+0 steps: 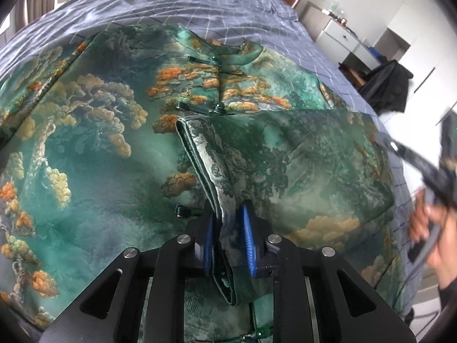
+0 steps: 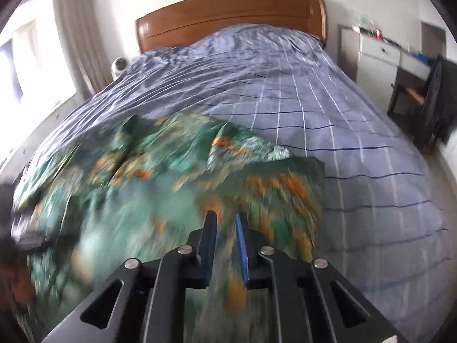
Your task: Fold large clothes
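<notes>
While the green printed garment [image 1: 100, 148] lies spread on the bed [image 1: 222, 8], I've got my left gripper [image 1: 228, 243] low over it, fingers [image 1: 248, 240] clamped on the sleeve cuff [image 1: 211, 168], midway through the sleeve fold. Next I judge: lay that cuff flat and release. My right gripper [image 2: 225, 245] hovers above the cloth's right edge, fingers parted, holding nothing.

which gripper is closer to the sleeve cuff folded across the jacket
Left. The left gripper is clamped on the sleeve cuff; the right gripper is empty, off beside the jacket.
</notes>
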